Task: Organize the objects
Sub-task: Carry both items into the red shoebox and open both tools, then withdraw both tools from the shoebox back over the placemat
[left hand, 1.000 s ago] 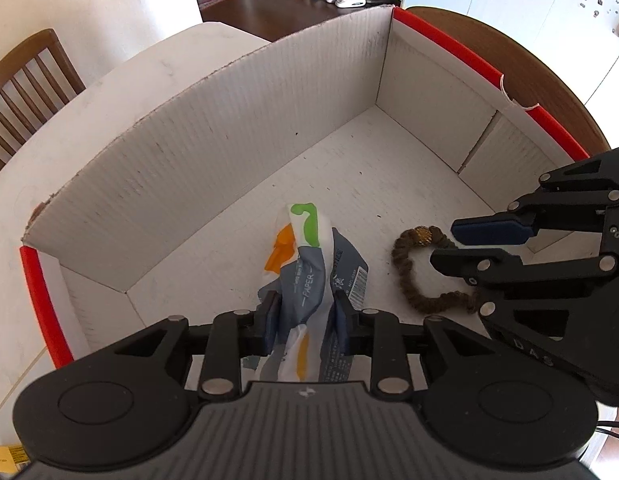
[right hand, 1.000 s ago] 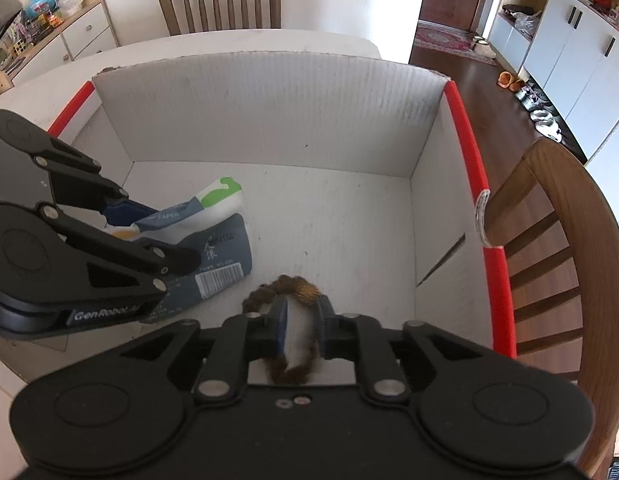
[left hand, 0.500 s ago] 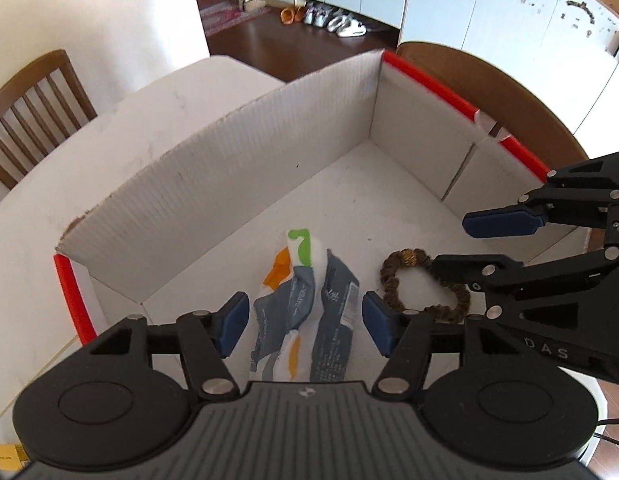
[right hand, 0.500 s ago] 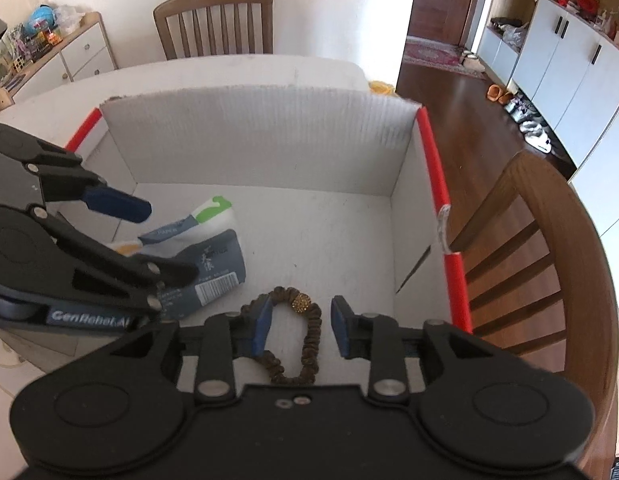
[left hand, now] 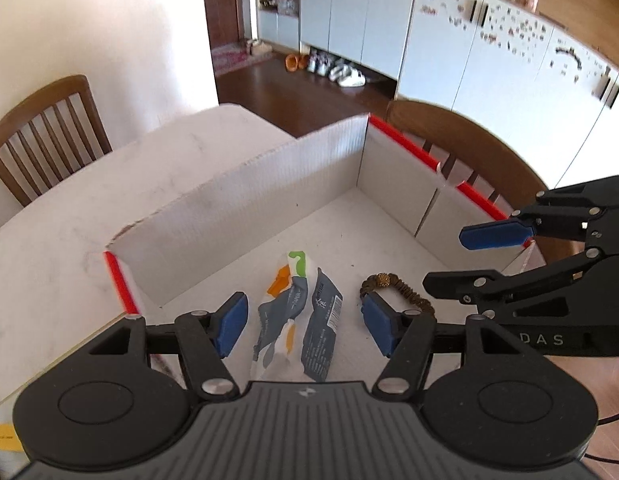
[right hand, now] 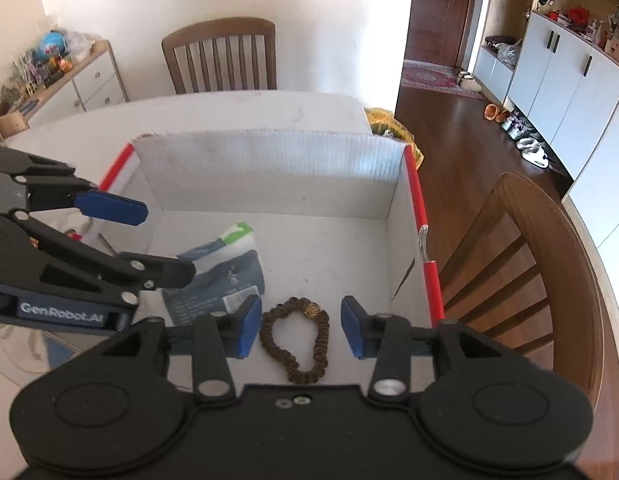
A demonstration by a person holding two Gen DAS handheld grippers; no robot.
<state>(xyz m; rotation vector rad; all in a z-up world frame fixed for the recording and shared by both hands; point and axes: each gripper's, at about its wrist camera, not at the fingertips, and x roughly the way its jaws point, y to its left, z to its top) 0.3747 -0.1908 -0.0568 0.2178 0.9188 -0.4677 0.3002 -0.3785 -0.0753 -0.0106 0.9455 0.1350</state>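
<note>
A crumpled grey, white and orange wrapper point(left hand: 297, 316) lies on the floor of a white cardboard box point(left hand: 245, 204) with red-edged rims. My left gripper point(left hand: 303, 322) is open above it, holding nothing. A brown beaded bracelet point(right hand: 297, 340) lies on the box floor to the right of the wrapper point(right hand: 225, 276). My right gripper point(right hand: 301, 328) is open above the bracelet, holding nothing. The bracelet point(left hand: 397, 292) and the right gripper point(left hand: 461, 260) also show in the left wrist view. The left gripper point(right hand: 157, 240) shows at the left of the right wrist view.
The box point(right hand: 269, 172) sits on a white table point(left hand: 49, 248). Wooden chairs stand at the far side point(right hand: 221, 60), at the right point(right hand: 549, 272) and at the left point(left hand: 45, 136). A yellow bag point(right hand: 389, 124) lies beyond the box. White cabinets point(left hand: 469, 48) line the far wall.
Both grippers opened, letting go of the wrapper and the bracelet, then rose and pulled back from the box floor. Both objects now lie in the box.
</note>
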